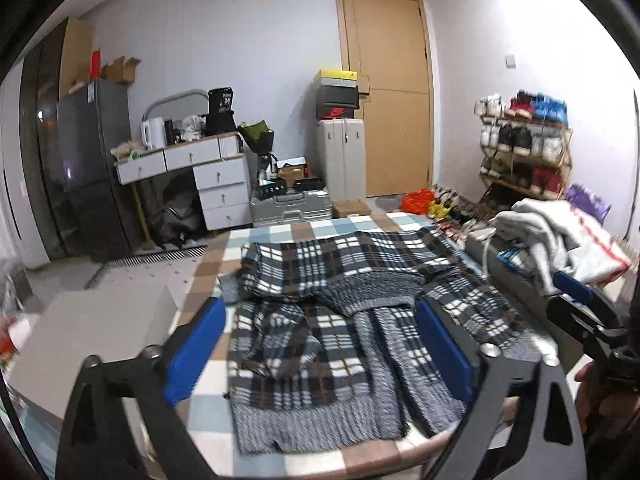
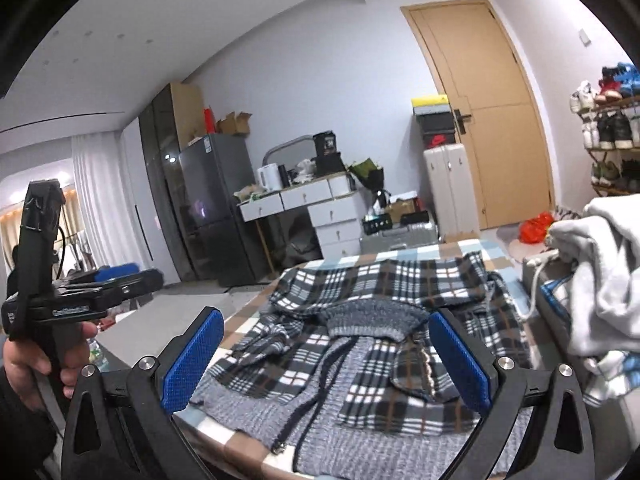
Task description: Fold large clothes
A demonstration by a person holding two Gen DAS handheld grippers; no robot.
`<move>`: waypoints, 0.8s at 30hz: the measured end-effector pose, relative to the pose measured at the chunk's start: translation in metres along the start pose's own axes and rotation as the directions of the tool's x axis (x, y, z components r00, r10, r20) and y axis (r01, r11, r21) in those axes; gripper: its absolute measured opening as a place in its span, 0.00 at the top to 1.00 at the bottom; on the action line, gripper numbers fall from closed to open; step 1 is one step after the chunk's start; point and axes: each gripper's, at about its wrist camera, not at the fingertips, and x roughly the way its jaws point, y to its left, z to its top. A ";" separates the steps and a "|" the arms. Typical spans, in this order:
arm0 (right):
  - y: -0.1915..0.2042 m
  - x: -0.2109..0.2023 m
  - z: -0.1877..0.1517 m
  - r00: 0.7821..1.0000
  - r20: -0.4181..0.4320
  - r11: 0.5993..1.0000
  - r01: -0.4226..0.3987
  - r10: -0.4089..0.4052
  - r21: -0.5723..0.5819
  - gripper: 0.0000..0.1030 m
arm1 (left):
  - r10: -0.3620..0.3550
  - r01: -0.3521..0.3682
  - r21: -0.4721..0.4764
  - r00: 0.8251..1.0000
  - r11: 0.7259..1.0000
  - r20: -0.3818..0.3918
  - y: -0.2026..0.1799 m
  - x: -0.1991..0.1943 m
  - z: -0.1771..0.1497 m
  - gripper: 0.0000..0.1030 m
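A plaid jacket (image 1: 320, 320) lies spread, sleeves folded inward, on the checked bed (image 1: 256, 236), ready for the next fold. Both the left gripper (image 1: 320, 356) and right gripper (image 2: 326, 356) hover above its near hem, fingers open and empty

Left wrist view. The left gripper (image 1: 320, 344), jaws wide apart with nothing between the blue pads (image 1: 196, 350), hangs above a plaid jacket (image 1: 340, 300) lying partly folded on a checked sheet (image 1: 280, 232). At the right edge, the right gripper (image 1: 580, 300) in a hand (image 1: 592, 392). Behind: fridge (image 1: 88, 168), desk (image 1: 192, 172), suitcase (image 1: 340, 156), door (image 1: 388, 92), shoe rack (image 1: 524, 144), grey clothes (image 1: 548, 232).
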 end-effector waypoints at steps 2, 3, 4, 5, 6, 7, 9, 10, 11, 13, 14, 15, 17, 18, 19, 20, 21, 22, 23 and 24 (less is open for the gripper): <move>0.000 -0.006 -0.001 1.000 0.009 1.000 0.011 -0.011 -0.005 0.00 | 0.007 -0.007 -0.015 1.000 1.000 -0.002 0.005 -0.002 -0.005 0.04; -0.001 -0.009 -0.002 1.000 0.015 1.000 0.019 -0.019 -0.003 0.00 | 0.009 -0.009 -0.017 1.000 1.000 -0.007 0.007 0.000 -0.008 0.04; -0.002 -0.013 -0.003 1.000 0.018 1.000 0.023 -0.023 0.001 0.00 | 0.013 -0.013 -0.019 1.000 1.000 -0.008 0.008 -0.001 -0.011 0.04; -0.003 -0.016 -0.004 0.999 0.021 1.000 0.025 -0.025 0.008 0.00 | 0.020 -0.020 -0.020 1.000 1.000 -0.012 0.010 0.002 -0.014 0.04; -0.005 -0.018 -0.005 0.999 0.022 1.000 0.027 -0.027 0.015 0.00 | 0.022 -0.022 -0.016 1.000 1.000 -0.019 0.010 0.002 -0.017 0.04; -0.005 -0.020 -0.006 0.999 0.023 0.999 0.029 -0.029 0.023 0.00 | 0.022 -0.023 -0.017 0.999 1.000 -0.038 0.013 0.006 -0.020 0.03; -0.010 -0.022 -0.009 0.999 0.018 0.998 0.035 -0.036 0.044 0.00 | 0.020 -0.024 -0.042 0.996 0.999 -0.083 0.022 0.011 -0.028 0.03; -0.013 -0.023 -0.009 0.999 0.013 0.998 0.034 -0.035 0.058 0.00 | 0.019 -0.025 -0.056 0.994 0.998 -0.108 0.028 0.016 -0.032 0.03; -0.016 -0.022 -0.010 0.999 0.007 0.997 0.037 -0.037 0.072 0.00 | 0.025 -0.034 -0.072 0.991 0.997 -0.131 0.034 0.020 -0.035 0.03; -0.021 -0.021 -0.010 0.999 0.000 0.995 0.038 -0.039 0.095 0.00 | 0.001 -0.022 -0.107 0.982 0.994 -0.191 0.049 0.034 -0.044 0.03; -0.023 -0.021 -0.010 0.999 -0.003 0.994 0.040 -0.040 0.106 0.00 | 0.001 -0.028 -0.117 0.975 0.993 -0.222 0.055 0.041 -0.048 0.03; -0.027 -0.019 -0.010 0.999 -0.009 0.992 0.040 -0.039 0.121 0.00 | -0.002 -0.033 -0.130 0.965 0.991 -0.263 0.062 0.049 -0.054 0.03; -0.033 -0.017 -0.011 0.999 -0.023 0.988 0.041 -0.038 0.150 0.00 | -0.035 -0.019 -0.162 0.946 0.987 -0.322 0.076 0.063 -0.063 0.03; -0.036 -0.015 -0.012 0.999 -0.031 0.985 0.039 -0.035 0.168 0.00 | -0.048 -0.015 -0.176 0.938 0.984 -0.343 0.081 0.067 -0.066 0.03; -0.039 -0.014 -0.012 0.999 -0.039 0.982 0.036 -0.030 0.188 0.00 | -0.067 -0.006 -0.194 0.927 0.981 -0.368 0.086 0.071 -0.070 0.03; -0.041 -0.013 -0.013 0.999 -0.042 0.979 0.033 -0.025 0.201 0.00 | -0.081 0.001 -0.205 0.921 0.979 -0.382 0.092 0.076 -0.073 0.03; -0.043 -0.012 -0.013 0.999 -0.045 0.976 0.027 -0.018 0.216 0.00 | -0.089 0.006 -0.209 0.917 0.978 -0.390 0.095 0.079 -0.075 0.03; -0.045 -0.013 -0.013 0.999 -0.045 0.974 0.023 -0.014 0.226 0.00 | -0.092 0.006 -0.213 0.913 0.977 -0.398 0.097 0.081 -0.077 0.03; -0.046 -0.012 -0.014 0.999 -0.044 0.973 0.023 -0.013 0.231 0.00 | -0.116 0.015 -0.241 0.904 0.970 -0.411 0.101 0.084 -0.079 0.03; -0.046 -0.012 -0.014 0.999 -0.043 0.972 0.023 -0.013 0.232 0.00 | -0.154 0.037 -0.272 0.894 0.962 -0.421 0.105 0.086 -0.081 0.03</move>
